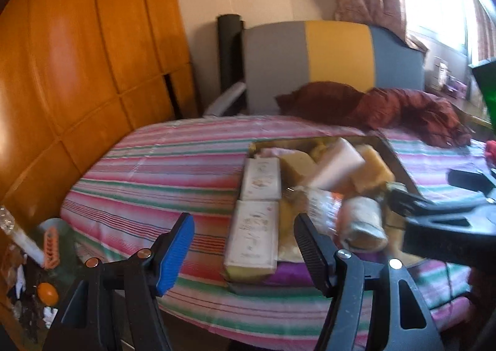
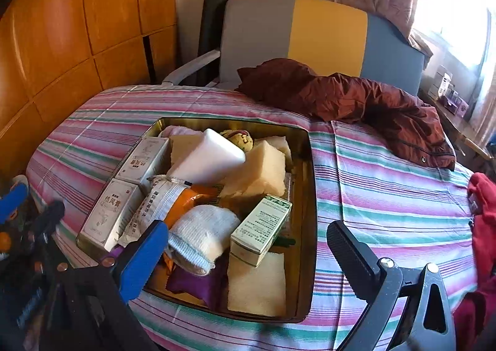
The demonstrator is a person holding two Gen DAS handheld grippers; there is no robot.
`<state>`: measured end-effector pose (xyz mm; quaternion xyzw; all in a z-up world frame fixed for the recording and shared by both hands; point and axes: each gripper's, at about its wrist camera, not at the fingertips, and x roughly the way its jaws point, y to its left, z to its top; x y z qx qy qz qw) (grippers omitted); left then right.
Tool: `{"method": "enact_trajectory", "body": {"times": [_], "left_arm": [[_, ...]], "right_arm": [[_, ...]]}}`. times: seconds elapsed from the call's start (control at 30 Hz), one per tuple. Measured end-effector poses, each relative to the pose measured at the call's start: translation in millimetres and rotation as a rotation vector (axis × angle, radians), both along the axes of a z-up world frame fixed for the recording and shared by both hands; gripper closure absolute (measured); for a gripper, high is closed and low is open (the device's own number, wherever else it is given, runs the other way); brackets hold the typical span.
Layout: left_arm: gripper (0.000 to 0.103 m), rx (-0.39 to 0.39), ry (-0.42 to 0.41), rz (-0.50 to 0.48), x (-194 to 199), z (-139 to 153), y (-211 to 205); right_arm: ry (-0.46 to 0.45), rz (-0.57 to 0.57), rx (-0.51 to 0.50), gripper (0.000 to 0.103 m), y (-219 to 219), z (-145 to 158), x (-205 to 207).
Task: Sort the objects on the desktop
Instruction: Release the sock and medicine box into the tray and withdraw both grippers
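Observation:
A golden tin tray (image 2: 311, 196) sits on the striped tablecloth, packed with objects. It holds two white boxes (image 2: 108, 217), a white block (image 2: 210, 158), yellow sponges (image 2: 257, 171), a rolled white sock (image 2: 201, 233), a green-and-white box (image 2: 260, 227) and a purple cloth (image 2: 198, 286). My right gripper (image 2: 248, 258) hangs open wide over the tin's near end, above the sock and green box, touching neither. My left gripper (image 1: 245, 245) is open near the tin's left edge, with the nearer white box (image 1: 254, 233) showing beyond its fingers. One black finger (image 1: 412, 205) of the right gripper reaches in over the sock (image 1: 362, 220).
A maroon jacket (image 2: 356, 99) lies on the table behind the tin, before a grey, yellow and blue chair (image 2: 310, 31). An orange wooden wardrobe (image 1: 77, 72) stands at the left, with clutter on the floor (image 1: 46, 273) below. Red cloth (image 2: 483, 205) lies at the right edge.

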<state>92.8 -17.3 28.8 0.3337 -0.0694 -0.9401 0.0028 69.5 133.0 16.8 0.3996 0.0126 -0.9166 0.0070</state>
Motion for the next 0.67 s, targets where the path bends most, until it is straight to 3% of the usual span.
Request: {"method": "enact_trajectory", "body": {"times": [0.2,0.33,0.67], "left_arm": [[0.036,0.044,-0.059,-0.075,6,-4,17],[0.039,0.065,-0.053,-0.109,14,-2,26],[0.040,0.074,-0.055,-0.075,13,-3,27]], "right_arm": [[-0.012,-0.033,-0.011,0.001,8,-3,-3],[-0.015,-0.042,-0.028,0.001,12,-3,-5],[-0.023,-0.047,-0.050,0.001,17,-5,-6]]}}
